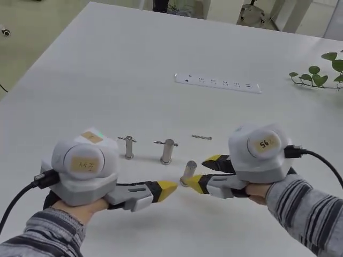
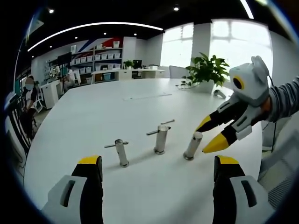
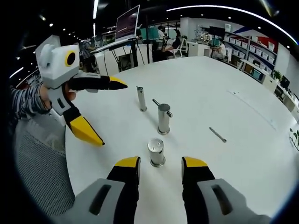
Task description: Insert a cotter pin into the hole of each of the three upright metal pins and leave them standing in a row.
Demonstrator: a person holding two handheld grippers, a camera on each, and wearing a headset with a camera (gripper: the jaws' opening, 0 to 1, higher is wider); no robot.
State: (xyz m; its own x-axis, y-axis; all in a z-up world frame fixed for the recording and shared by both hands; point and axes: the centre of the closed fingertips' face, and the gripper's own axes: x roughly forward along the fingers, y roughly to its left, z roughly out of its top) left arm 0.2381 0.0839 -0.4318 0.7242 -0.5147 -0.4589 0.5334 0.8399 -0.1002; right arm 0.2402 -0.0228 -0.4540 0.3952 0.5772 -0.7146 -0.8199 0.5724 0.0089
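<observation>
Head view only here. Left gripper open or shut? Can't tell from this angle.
Observer: Open. In its own view the left gripper has its jaws wide apart, with nothing held.
Operator: And the right one, gripping anything?
Observer: No. In the right gripper view the right gripper is open. The bare third pin stands upright between its jaw tips, with a gap on either side.

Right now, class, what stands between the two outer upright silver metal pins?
The middle silver metal pin, upright, a thin cotter pin through its top, seen in the head view.
</observation>
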